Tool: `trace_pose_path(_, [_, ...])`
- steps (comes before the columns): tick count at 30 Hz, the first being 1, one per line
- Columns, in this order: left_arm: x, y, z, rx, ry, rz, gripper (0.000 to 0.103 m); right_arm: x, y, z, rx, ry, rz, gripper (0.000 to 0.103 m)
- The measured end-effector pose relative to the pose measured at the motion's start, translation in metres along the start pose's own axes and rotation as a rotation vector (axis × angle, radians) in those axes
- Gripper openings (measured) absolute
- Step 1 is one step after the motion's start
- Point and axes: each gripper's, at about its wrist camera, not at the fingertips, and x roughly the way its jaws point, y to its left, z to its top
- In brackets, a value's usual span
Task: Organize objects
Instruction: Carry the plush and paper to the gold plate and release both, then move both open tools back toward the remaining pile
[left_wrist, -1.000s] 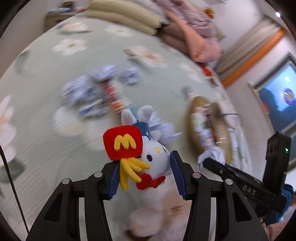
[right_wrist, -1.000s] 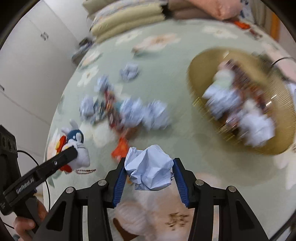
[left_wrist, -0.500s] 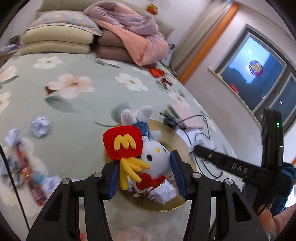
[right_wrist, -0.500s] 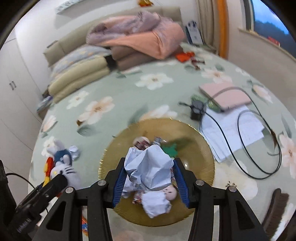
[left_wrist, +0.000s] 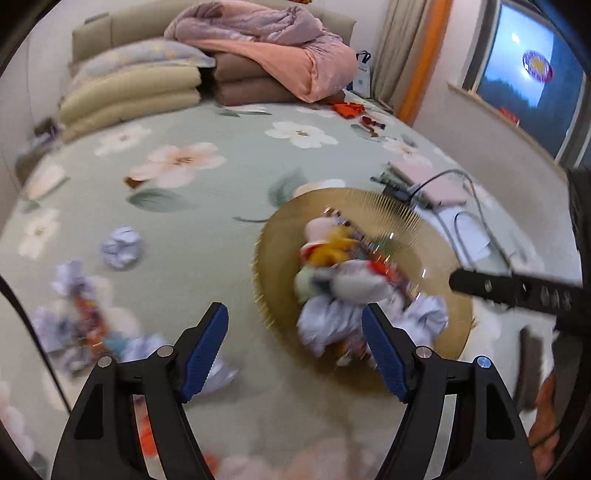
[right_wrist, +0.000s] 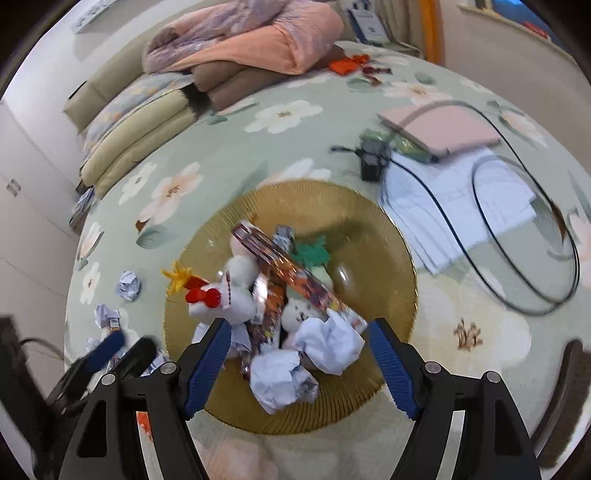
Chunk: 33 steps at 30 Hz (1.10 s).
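Note:
A ribbed golden plate (right_wrist: 369, 206) lies on the flowered bedspread and holds toys, wrappers and crumpled paper. The white plush toy (right_wrist: 225, 299) with a red bow and yellow fries lies at the plate's left side, blurred in the left wrist view (left_wrist: 332, 251). A crumpled pale-blue paper ball (right_wrist: 328, 343) rests in the plate's near part. My right gripper (right_wrist: 299, 343) hangs over the plate, jaws opening, pads touching nothing. My left gripper (left_wrist: 293, 332) stands at the plate's (left_wrist: 273, 236) left rim, jaws opening and empty.
Loose paper balls (left_wrist: 122, 247) and a heap of wrappers (left_wrist: 81, 317) lie left of the plate. Right of it are a pink laptop (right_wrist: 439, 129), a black charger (right_wrist: 373, 158), white sheets and a looped black cable (right_wrist: 524, 240). Pillows and folded blankets (left_wrist: 258, 59) line the far side.
Both grippers went from shut to open. The plush toy left my left gripper and the paper ball left my right one; both now lie in the plate.

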Motion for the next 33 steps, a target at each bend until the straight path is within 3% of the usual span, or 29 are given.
trace_pose_path(2, [-0.015,0.010,-0.014,-0.012,0.022,0.015,0.073,0.003,0.000,-0.005,0.012,0.021,0.030,0.076])
trace_pose_path(9, [-0.066,0.077,-0.084,-0.200,0.160,0.099,0.073,0.005,0.045,-0.056,-0.003,0.128,0.171,0.076])
trace_pose_path(15, [-0.098,0.123,-0.123,-0.278,0.176,0.109,0.073,-0.003,0.112,-0.116,-0.126,0.214,0.232,0.076])
trace_pose_path(20, [-0.134,0.151,-0.140,-0.271,0.155,0.082,0.073,-0.018,0.152,-0.156,-0.150,0.232,0.231,0.076])
trace_pose_path(24, [-0.159,0.174,-0.151,-0.234,0.132,0.061,0.073,-0.043,0.178,-0.172,-0.173,0.188,0.196,0.076])
trace_pose_path(27, [-0.172,0.188,-0.154,-0.212,0.112,0.071,0.073,-0.065,0.185,-0.175,-0.230,0.111,0.070,0.077])
trace_pose_path(33, [-0.183,0.228,-0.166,-0.287,0.100,0.089,0.073,-0.084,0.195,-0.161,-0.243,0.093,0.050,0.081])
